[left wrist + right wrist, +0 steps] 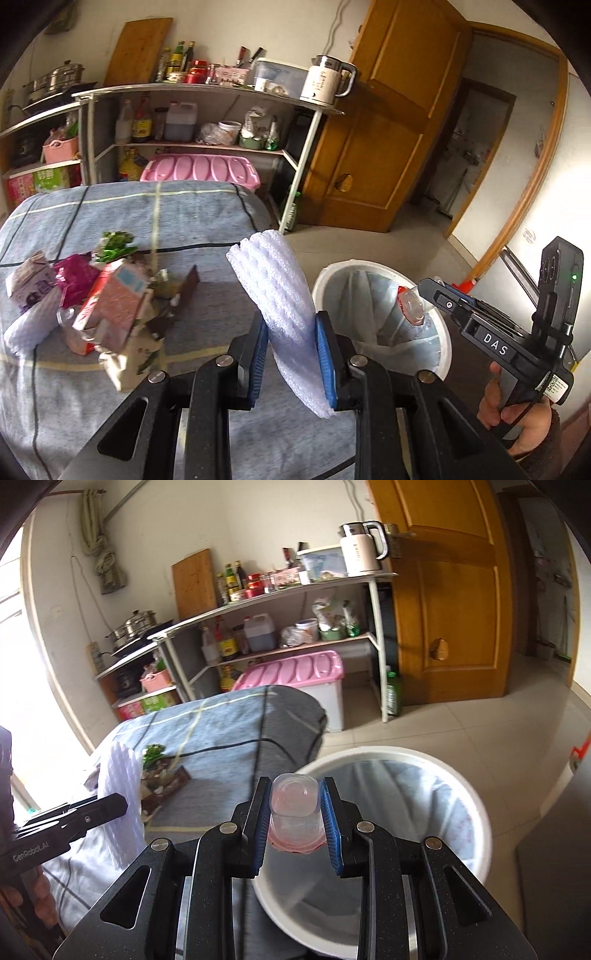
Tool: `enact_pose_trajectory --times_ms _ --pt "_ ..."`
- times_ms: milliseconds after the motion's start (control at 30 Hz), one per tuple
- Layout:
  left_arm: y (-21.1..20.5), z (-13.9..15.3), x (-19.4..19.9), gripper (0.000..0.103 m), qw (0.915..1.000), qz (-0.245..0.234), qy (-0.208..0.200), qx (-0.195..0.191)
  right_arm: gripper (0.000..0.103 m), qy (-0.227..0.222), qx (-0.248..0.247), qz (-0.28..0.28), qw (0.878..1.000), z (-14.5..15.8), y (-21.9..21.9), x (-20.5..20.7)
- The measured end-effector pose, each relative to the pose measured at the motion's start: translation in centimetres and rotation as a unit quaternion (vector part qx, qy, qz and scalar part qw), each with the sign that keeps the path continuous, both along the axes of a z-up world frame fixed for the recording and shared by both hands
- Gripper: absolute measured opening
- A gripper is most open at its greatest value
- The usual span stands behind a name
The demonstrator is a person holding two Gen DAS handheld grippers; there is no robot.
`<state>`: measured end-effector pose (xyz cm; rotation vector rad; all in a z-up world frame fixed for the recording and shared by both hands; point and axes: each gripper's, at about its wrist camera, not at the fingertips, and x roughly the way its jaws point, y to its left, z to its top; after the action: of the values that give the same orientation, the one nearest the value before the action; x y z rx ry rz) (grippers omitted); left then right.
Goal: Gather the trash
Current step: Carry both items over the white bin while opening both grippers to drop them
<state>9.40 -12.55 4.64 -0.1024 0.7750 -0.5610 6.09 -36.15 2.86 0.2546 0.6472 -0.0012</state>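
Observation:
My left gripper [291, 350] is shut on a white foam sheet [275, 295] and holds it above the table edge, left of the white trash bin [445, 354]. My right gripper [295, 816] is shut on a clear plastic cup [295, 812] with a pink rim, held over the bin's left rim [476, 812]. The cup also shows in the left wrist view [412, 304] above the bin's liner. A pile of trash lies on the grey checked tablecloth [192, 218]: a milk carton [29, 284], a pink carton [114, 299], wrappers [77, 277] and another foam piece [29, 325].
A metal shelf rack [207, 144] with bottles, a kettle [327, 79] and a pink-lidded box [199, 168] stands behind the table. A wooden door [388, 122] is open at the right. The bin stands on a tiled floor [461, 723].

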Motion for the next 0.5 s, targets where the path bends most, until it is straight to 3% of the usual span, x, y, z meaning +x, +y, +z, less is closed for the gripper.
enact_pose_trajectory --times_ms 200,500 --pt "-6.7 -0.7 1.1 0.026 0.9976 -0.068 0.01 0.007 0.028 0.029 -0.005 -0.032 0.999 -1.6 -3.7 -0.3" --pt "-14.1 -5.2 2.2 0.026 0.9904 -0.117 0.052 0.051 0.028 0.079 -0.005 -0.046 0.996 -4.9 -7.0 0.6"
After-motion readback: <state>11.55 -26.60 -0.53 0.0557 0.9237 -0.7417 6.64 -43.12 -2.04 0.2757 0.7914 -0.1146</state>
